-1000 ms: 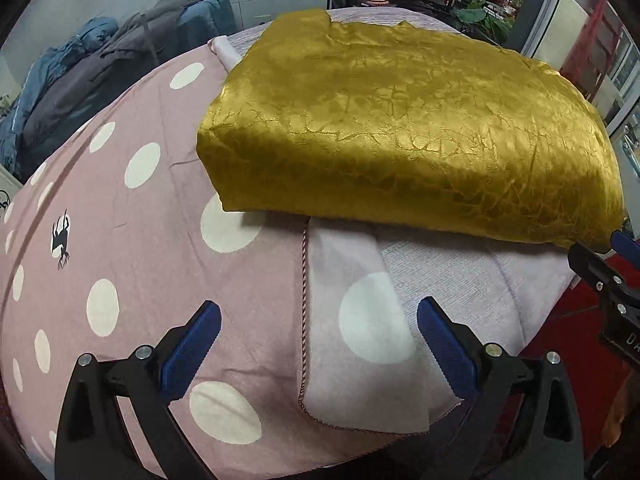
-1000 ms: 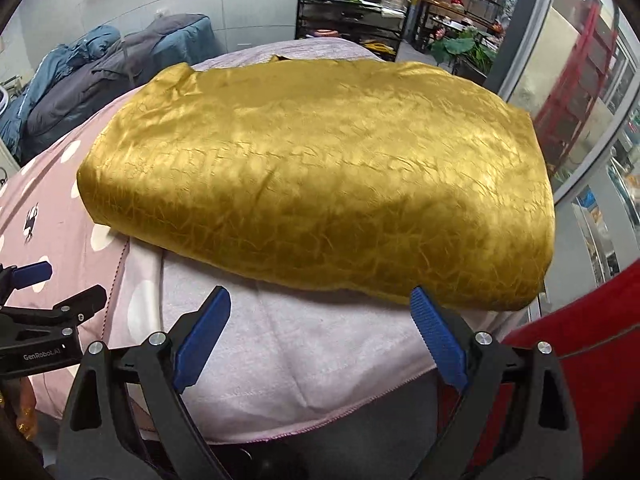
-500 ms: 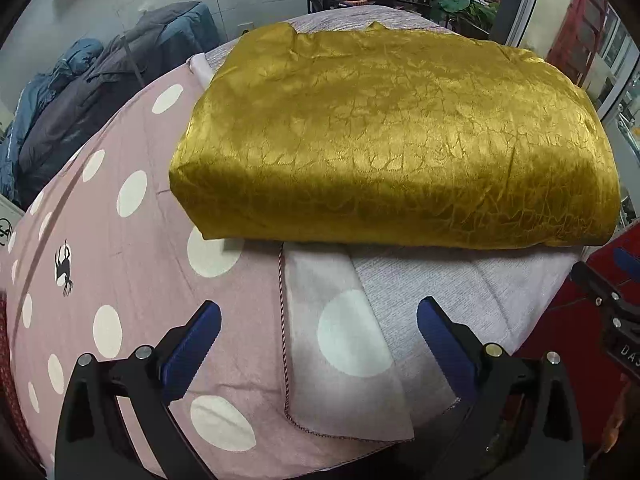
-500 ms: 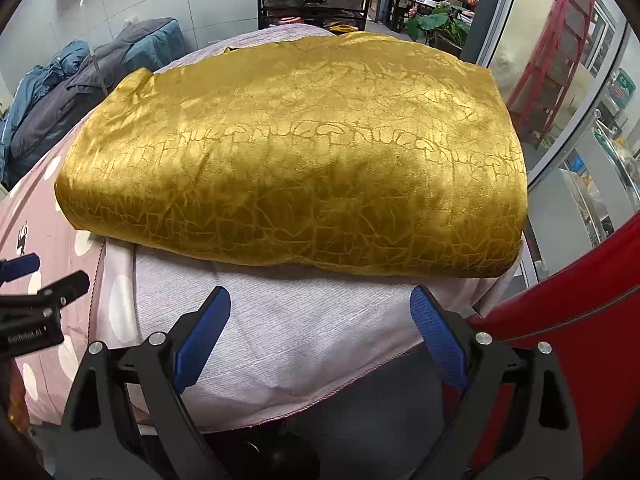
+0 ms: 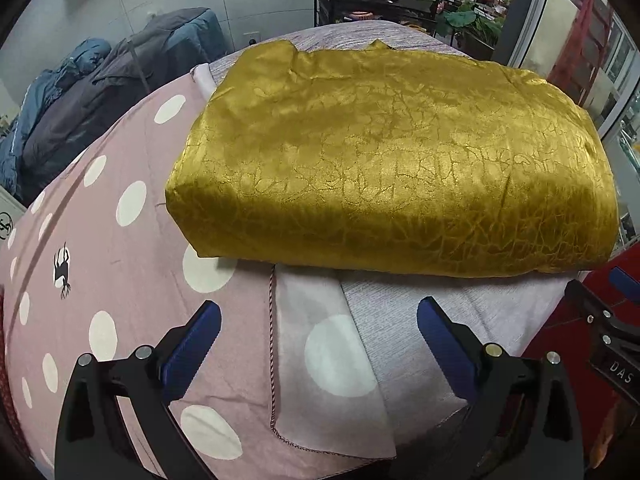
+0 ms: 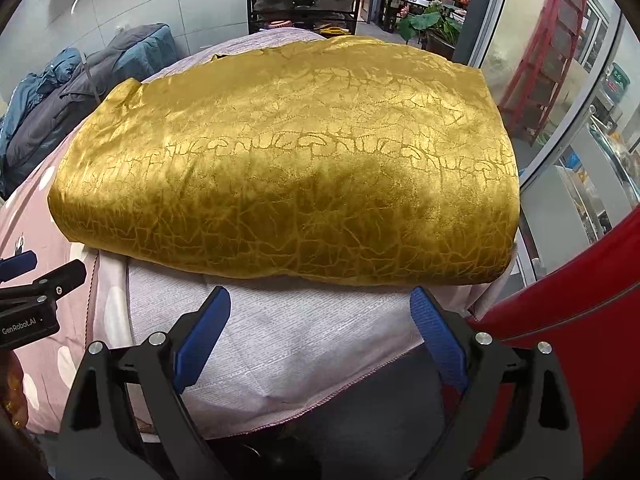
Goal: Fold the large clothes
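Observation:
A shiny gold garment [image 5: 392,168] with a crackled pattern lies folded into a thick rectangle on the pink polka-dot sheet [image 5: 100,248]. The same gold garment [image 6: 288,168] fills the middle of the right wrist view. My left gripper [image 5: 318,322] hovers open over the sheet's turned-back corner, short of the garment's near edge, holding nothing. My right gripper [image 6: 320,308] is open too, just in front of the garment's near fold, above the pale lilac cloth [image 6: 288,340]. Each gripper shows at the other view's edge: right gripper [image 5: 612,320], left gripper [image 6: 28,288].
A heap of blue and grey clothes [image 5: 92,108] lies at the back left. A black shelf rack [image 6: 304,4] stands behind the surface. Glass panels [image 6: 568,120] run along the right, and a red object [image 6: 568,328] sits close at the lower right.
Both grippers have pulled back and tilted slightly, so the gold garment sits lower and more central in both views. Both stay open; the garment has not moved.

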A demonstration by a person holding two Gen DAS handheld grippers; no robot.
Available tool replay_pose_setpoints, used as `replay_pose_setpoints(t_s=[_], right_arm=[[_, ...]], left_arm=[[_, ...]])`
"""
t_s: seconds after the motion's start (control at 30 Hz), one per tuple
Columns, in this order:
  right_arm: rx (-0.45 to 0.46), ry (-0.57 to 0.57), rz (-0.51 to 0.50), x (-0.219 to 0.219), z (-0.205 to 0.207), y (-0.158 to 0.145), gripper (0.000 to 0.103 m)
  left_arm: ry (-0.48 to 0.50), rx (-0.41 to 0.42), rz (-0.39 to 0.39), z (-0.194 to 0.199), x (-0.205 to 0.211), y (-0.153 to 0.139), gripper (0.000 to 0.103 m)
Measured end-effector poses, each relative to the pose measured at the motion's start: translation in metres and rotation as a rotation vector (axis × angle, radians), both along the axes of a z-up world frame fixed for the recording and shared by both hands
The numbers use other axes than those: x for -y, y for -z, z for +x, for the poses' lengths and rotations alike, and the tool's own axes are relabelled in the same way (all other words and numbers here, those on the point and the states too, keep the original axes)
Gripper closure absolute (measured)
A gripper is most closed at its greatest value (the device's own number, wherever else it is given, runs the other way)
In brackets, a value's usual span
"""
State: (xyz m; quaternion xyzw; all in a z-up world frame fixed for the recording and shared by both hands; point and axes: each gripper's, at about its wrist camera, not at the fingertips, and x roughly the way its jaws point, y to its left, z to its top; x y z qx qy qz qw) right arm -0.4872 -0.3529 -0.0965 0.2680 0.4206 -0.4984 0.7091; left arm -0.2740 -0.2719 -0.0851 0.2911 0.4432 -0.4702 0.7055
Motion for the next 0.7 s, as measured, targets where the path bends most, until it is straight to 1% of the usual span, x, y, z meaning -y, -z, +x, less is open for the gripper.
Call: replay_pose_setpoints(t_s=[0.13,0.43,0.7], right_arm=[[-0.001,-0.003,0.003,0.0008,0.0012,0.0009,0.013],[-0.007,-0.01,0.004,0.002,0.005,0.002,0.013],[-0.006,-0.011,0.007,0.0027,0.0056,0.0021,0.013]], left_arm=[[-0.009,0.029,-0.004,-0.0011,-0.0025,-0.001,0.006],[0.001,0.033,-0.009,-0.0011,-0.004,-0.0017,0.006],[-0.001,0.043,0.008,-0.0018,-0.0047,0.001,0.006]])
